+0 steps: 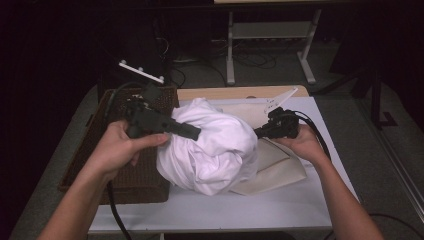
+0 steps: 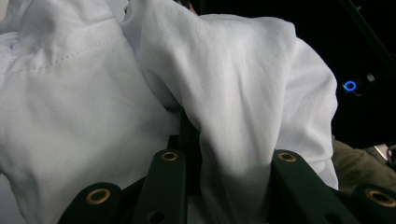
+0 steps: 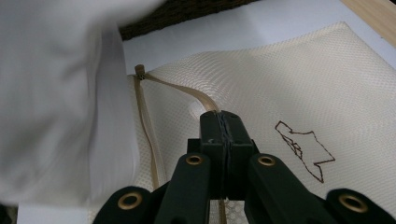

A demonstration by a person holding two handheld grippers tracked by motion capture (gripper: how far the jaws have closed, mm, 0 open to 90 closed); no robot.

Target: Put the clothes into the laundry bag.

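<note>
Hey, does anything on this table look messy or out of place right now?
The white garment is bunched in a rumpled heap, spilling over the cream mesh bag and the brown wicker tray's edge. Nothing looks damaged or spilled.

Black tongs (image 3: 223,126), brass-ringed screw holes

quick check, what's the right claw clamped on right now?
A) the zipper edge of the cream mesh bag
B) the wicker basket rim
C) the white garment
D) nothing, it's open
A: in the right gripper view the right claw has its jaws pressed together on the tan zipper edge of the cream mesh bag, while the white crumpled cloth garment lies off to the side.
</note>
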